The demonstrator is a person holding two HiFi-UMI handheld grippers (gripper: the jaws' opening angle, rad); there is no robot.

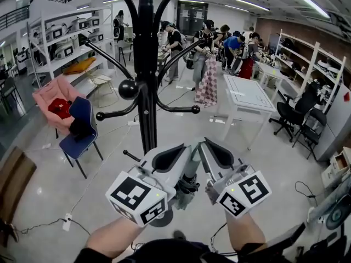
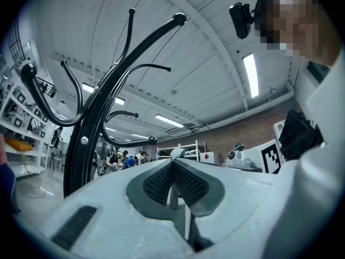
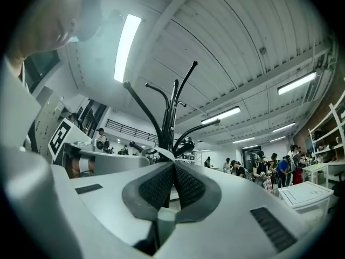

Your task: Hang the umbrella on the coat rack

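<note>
The black coat rack [image 1: 146, 92] stands straight ahead, its curved hooks ending in balls [image 1: 128, 89]. Both grippers are held low in front of its pole, side by side with jaws pointing at it. My left gripper [image 1: 184, 147] is shut, pads pressed together with nothing between them [image 2: 173, 161]. My right gripper [image 1: 205, 142] is shut the same way [image 3: 173, 163]. A dark bundled thing [image 1: 186, 189] shows between and below the two grippers; I cannot tell whether it is the umbrella. The rack rises at the left of the left gripper view [image 2: 81, 150] and centrally in the right gripper view [image 3: 168, 128].
A blue chair [image 1: 80, 131] and a pink armchair [image 1: 50, 98] stand left of the rack. A white table [image 1: 247, 95] and black office chairs [image 1: 296, 116] are to the right. Several people [image 1: 208, 43] work at the back. A cable and plug [image 1: 67, 221] lie on the floor at lower left.
</note>
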